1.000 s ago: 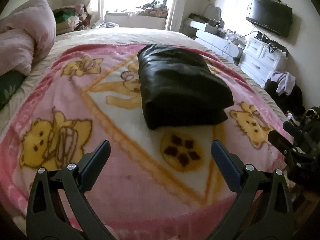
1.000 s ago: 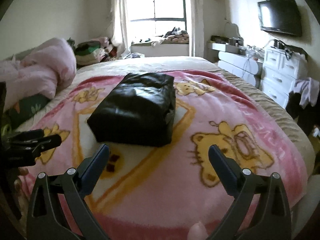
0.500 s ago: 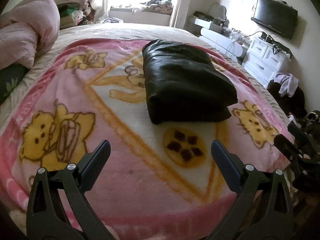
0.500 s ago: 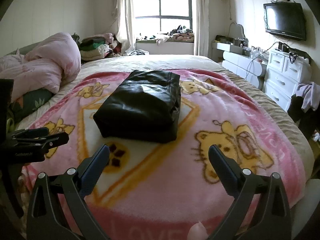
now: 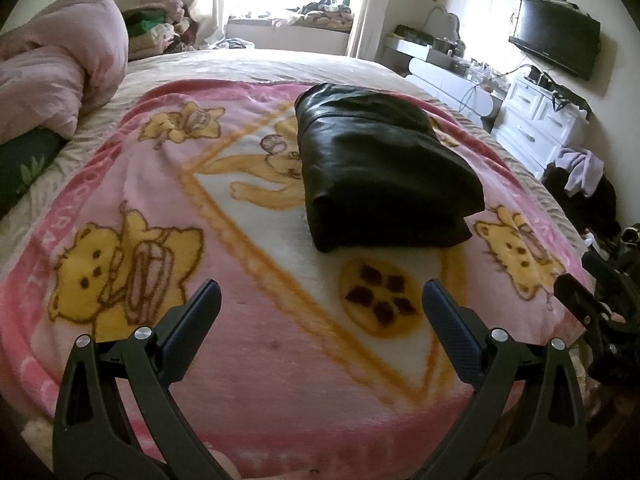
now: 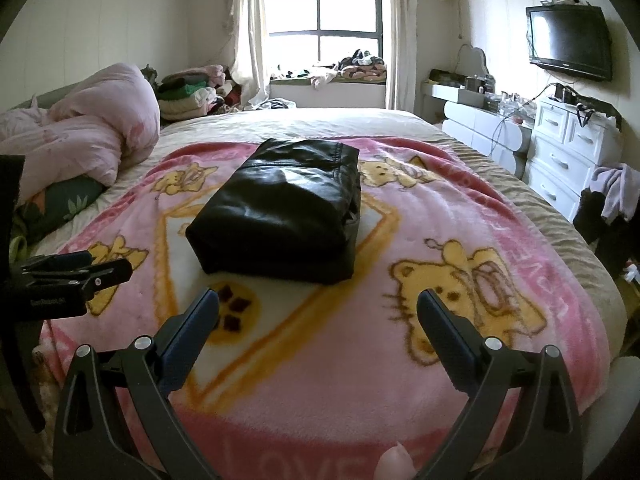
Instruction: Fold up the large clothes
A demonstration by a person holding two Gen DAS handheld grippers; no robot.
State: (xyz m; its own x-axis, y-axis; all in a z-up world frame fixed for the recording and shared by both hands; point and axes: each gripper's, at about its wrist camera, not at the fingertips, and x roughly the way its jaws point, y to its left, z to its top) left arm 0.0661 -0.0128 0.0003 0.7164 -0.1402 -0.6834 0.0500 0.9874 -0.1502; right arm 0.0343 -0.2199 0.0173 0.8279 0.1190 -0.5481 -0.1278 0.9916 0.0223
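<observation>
A black leather-like garment [image 5: 380, 168] lies folded into a thick rectangular bundle [image 6: 284, 216] in the middle of a pink cartoon-bear blanket [image 5: 160, 208] on the bed. My left gripper [image 5: 320, 300] hovers open over the blanket's near edge, well short of the bundle, with nothing between its fingers. In the same way my right gripper [image 6: 318, 308] is open and empty, just in front of the bundle's near end. Each wrist view shows the other gripper at its edge: the right gripper [image 5: 592, 304] at the right, the left gripper [image 6: 68, 276] at the left.
A crumpled pink duvet [image 6: 80, 136] and a green pillow [image 6: 60, 200] sit at the bed's left. White drawers [image 6: 568, 152] with clothes draped near them, a wall TV [image 6: 570, 42] and a window seat [image 6: 328, 80] strewn with laundry lie right and beyond.
Both grippers have drawn back and tilted up from the folded bundle, so more of the room shows. They stay open and the bundle has not moved.
</observation>
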